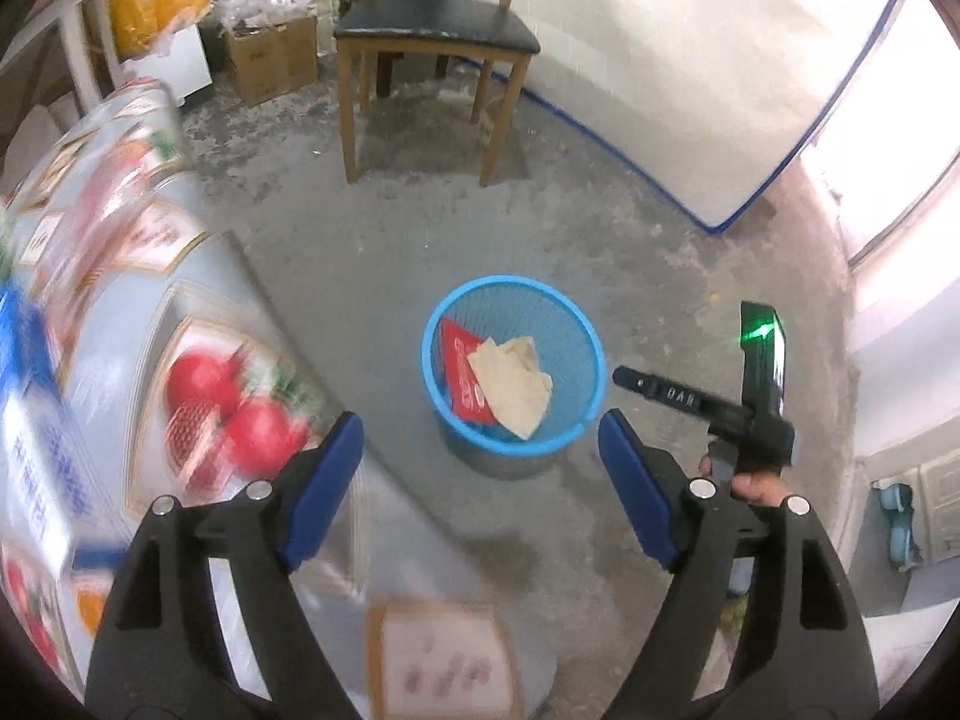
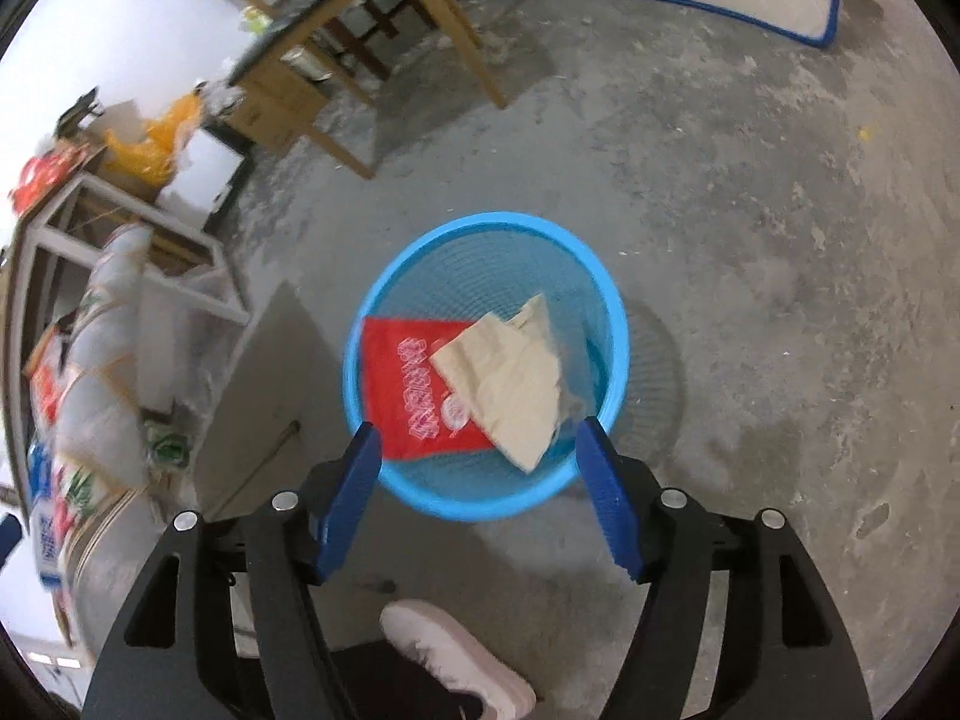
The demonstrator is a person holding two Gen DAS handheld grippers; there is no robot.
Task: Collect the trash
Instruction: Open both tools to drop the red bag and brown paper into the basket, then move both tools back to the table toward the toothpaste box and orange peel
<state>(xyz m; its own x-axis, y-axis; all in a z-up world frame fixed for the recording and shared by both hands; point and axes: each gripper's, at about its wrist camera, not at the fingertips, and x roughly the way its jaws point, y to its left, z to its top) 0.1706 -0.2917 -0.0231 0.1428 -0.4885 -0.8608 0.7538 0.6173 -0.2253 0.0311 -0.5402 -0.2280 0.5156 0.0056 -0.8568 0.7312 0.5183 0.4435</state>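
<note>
A blue mesh waste basket (image 1: 591, 348) stands on the concrete floor; it also shows in the right wrist view (image 2: 618, 336). Inside lie a red printed wrapper (image 1: 462, 372) (image 2: 414, 390) and a crumpled beige paper (image 1: 516, 384) (image 2: 510, 384) on top of it. My left gripper (image 1: 480, 438) is open and empty, above the table edge, short of the basket. My right gripper (image 2: 477, 450) is open and empty, held above the basket's near rim. The right gripper's body (image 1: 744, 408) shows in the left wrist view, to the right of the basket.
A table with a fruit-print cloth (image 1: 150, 312) fills the left. A wooden chair (image 1: 432, 30) stands behind the basket. Cardboard boxes and bags (image 1: 264, 54) sit at the back left. A white blue-edged panel (image 1: 690, 90) leans on the wall. A shoe (image 2: 462, 660) is near me.
</note>
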